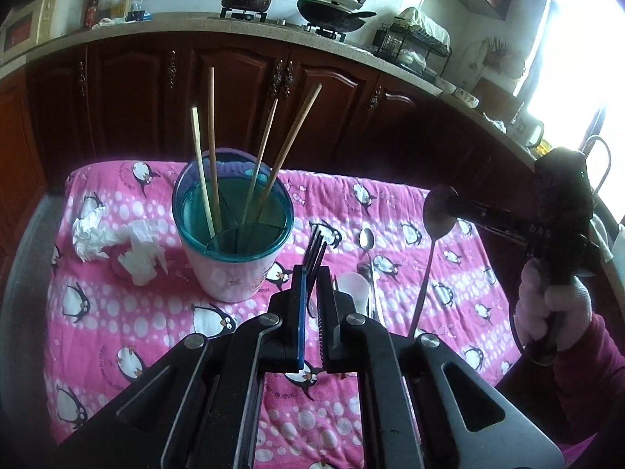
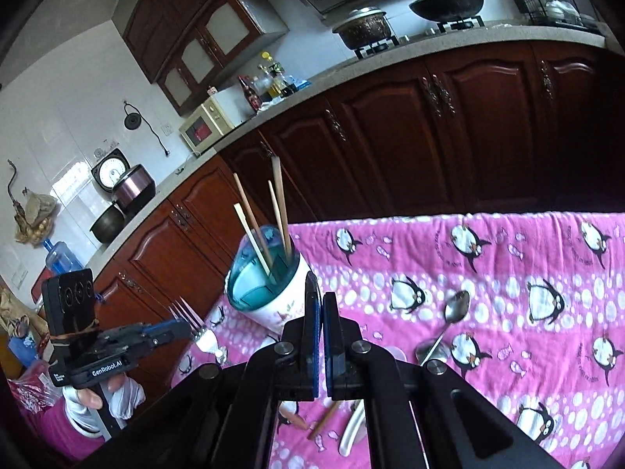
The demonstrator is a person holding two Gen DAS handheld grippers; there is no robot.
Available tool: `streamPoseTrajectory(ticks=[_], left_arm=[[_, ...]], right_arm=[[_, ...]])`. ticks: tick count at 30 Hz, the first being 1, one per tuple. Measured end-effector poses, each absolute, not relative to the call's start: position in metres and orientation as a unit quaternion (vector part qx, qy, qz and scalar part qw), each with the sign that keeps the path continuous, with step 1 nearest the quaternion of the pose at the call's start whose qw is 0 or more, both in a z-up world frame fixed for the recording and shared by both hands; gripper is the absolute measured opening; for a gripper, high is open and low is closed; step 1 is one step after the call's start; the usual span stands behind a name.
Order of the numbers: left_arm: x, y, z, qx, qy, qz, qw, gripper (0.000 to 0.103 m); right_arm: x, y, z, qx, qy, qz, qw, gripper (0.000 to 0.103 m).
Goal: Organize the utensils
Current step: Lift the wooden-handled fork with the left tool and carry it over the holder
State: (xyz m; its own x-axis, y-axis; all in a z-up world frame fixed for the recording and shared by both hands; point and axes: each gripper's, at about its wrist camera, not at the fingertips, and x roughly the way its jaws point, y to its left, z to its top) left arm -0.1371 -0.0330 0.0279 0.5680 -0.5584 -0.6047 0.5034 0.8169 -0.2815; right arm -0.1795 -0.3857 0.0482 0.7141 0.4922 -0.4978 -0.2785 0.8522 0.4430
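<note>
At frame centre, the left tongs (image 1: pixel 310 273) clamp a fork (image 1: pixel 315 243) near its tines; at right, the right tongs (image 1: pixel 449 201) apparently pinch a spoon's (image 1: pixel 437 219) bowl. Both stiff, slick metal pieces hang beside the holder (image 1: pixel 230 230).

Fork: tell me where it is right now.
The fork is clamped in the left gripper, tines forward, raised above the pink cloth just right of the utensil cup.
</note>
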Motion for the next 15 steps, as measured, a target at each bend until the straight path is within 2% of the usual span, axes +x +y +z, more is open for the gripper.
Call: streamPoseTrajectory(ticks=[15], left_arm=[[-0.111,0.0,0.116,-0.038,0.276,-0.263,0.924,0.003]], right_arm=[[-0.136,-0.352,0.115,0.139,0.252,0.215,0.933,0.001]])
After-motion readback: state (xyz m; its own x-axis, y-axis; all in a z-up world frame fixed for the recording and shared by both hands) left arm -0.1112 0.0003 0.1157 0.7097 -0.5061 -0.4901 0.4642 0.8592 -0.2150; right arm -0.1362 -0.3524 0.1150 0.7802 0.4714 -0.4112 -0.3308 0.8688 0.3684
